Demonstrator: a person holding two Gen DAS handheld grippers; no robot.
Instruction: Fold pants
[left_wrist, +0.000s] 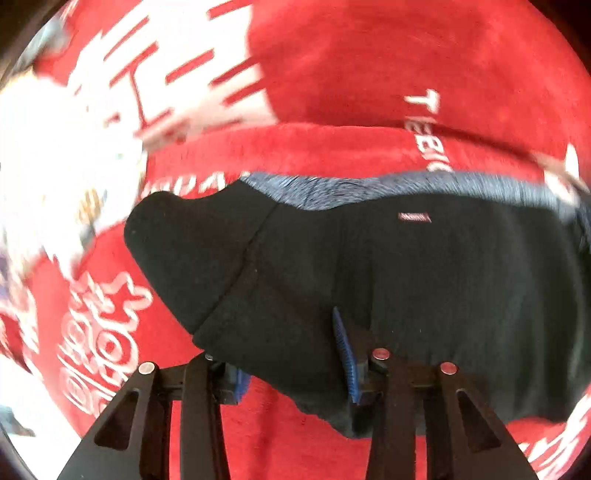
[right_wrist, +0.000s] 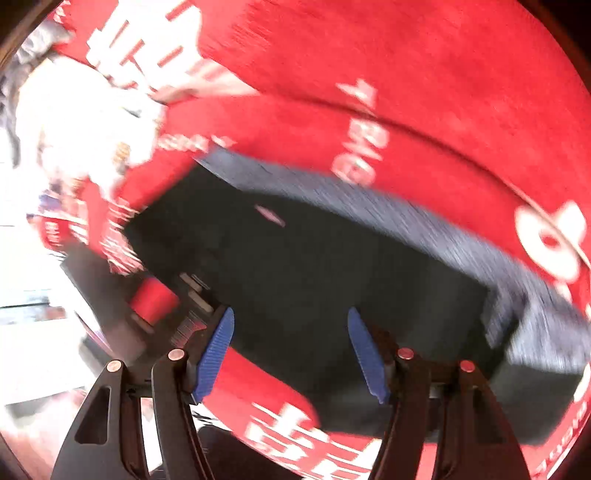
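Black pants (left_wrist: 369, 266) with a grey-blue ribbed waistband (left_wrist: 369, 186) lie folded on a red blanket (left_wrist: 369, 74). My left gripper (left_wrist: 295, 354) is open, its blue pads apart; black fabric lies between and over the jaws, partly hiding the left pad. In the right wrist view the same pants (right_wrist: 314, 266) lie ahead with the waistband (right_wrist: 369, 199) at the far side. My right gripper (right_wrist: 291, 354) is open and holds nothing, just above the near edge of the pants. The other gripper's body with a red part (right_wrist: 153, 299) shows at the left.
The red blanket (right_wrist: 406, 74) with white lettering covers the whole surface. A bright white area (left_wrist: 55, 147) lies to the left, blurred. Both views are motion-blurred.
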